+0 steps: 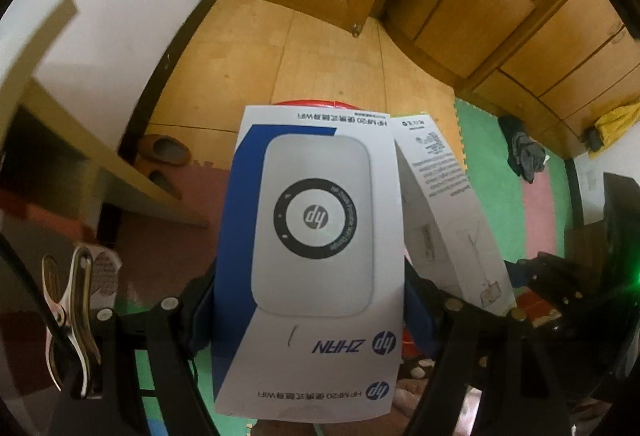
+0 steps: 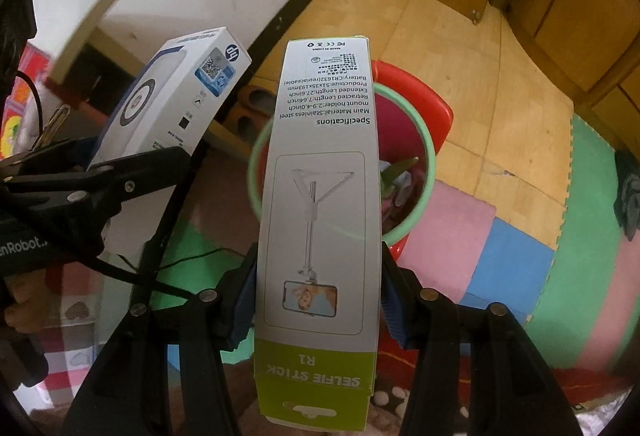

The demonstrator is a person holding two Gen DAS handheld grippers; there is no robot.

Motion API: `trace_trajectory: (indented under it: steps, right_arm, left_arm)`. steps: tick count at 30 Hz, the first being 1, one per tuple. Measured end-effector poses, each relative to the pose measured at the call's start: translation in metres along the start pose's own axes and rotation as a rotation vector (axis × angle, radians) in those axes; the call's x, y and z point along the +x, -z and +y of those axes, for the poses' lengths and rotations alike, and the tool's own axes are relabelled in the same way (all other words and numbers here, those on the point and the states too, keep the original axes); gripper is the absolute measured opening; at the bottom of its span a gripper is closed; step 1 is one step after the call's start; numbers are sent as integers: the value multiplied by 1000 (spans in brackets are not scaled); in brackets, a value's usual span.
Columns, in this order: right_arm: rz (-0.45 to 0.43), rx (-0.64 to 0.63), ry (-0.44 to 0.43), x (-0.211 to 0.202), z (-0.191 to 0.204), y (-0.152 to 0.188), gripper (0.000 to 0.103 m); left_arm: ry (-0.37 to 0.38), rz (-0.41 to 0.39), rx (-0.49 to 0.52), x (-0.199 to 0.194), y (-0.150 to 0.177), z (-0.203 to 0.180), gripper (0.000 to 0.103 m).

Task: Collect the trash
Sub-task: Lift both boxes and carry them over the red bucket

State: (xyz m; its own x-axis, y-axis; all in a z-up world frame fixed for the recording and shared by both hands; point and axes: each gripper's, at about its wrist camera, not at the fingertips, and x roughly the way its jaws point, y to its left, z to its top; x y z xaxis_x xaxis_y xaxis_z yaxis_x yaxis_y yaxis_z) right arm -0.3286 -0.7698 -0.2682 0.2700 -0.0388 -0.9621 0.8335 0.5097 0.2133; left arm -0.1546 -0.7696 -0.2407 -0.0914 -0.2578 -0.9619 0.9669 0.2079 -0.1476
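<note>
2 cartons poised above the red bin [image 2: 436,108] — the left gripper [image 1: 308,300] clamps the HP box [image 1: 312,236], the right gripper [image 2: 318,300] the selfie-stick box [image 2: 320,196] — and each is best centred over the green rim [image 2: 424,172] before letting go.

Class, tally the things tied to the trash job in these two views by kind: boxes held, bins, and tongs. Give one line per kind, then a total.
Boxes held: 2, the HP WiFi box in the left tongs and the selfie stick box in the right tongs
Bins: 1, the red bin with a green rim
Tongs: 2
Total: 5
</note>
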Motion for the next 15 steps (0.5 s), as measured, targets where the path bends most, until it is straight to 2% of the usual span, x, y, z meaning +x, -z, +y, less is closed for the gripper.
trace_trajectory:
  steps: [6, 15]
  right_arm:
    - [33, 4, 6, 40, -17, -9, 54]
    - [97, -3, 13, 82, -35, -18, 54]
  left_arm:
    - [14, 38, -23, 57, -10, -4, 80]
    - [11, 90, -59, 120, -29, -7, 80]
